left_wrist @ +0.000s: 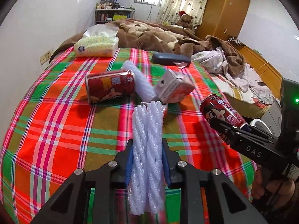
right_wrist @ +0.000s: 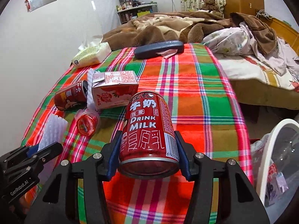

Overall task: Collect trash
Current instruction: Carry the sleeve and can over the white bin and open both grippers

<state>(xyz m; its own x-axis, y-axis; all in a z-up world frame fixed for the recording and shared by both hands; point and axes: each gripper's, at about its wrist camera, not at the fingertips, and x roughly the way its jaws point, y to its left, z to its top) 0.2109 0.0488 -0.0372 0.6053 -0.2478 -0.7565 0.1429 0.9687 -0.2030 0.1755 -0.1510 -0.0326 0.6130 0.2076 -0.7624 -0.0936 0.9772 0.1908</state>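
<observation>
So both grippers are loaded. The right gripper (right_wrist: pixel 148 155) has its jaws closed round a red milk can (right_wrist: pixel 149 130), the blue pads pressing its sides near the base, the can lifted off the plaid cloth (right_wrist: pixel 196 97) with its top tipped away. The left gripper (left_wrist: pixel 147 160) is clamped narrow on a roll of white foam net (left_wrist: pixel 146 149), which sticks out well past the fingertips.

Just to the right of the can, off the cloth's edge and lower, stands a white-rimmed bin (right_wrist: pixel 269 149) with a plastic liner and some wrappers already inside. I'd say the step in hand is carrying the can over to it. To do that well, swing right and clear the cloth's edge before lowering, bring the can over the middle of the opening rather than the rim, and only then let the jaws part. The grip sits low on the can, so keep it from tipping further on the way. The foam is light and springy; it wants dropping from close above the liner or it may drift out.

Further left on the cloth there is more to fetch: a second can (right_wrist: pixel 70 97) on its side, a milk carton (right_wrist: pixel 115 91), another foam net (left_wrist: pixel 139 78) between them, and a small red-lidded cup (right_wrist: pixel 87 123). A tissue pack (left_wrist: pixel 97 46) and dark case (right_wrist: pixel 158 49) lie at the far end.
</observation>
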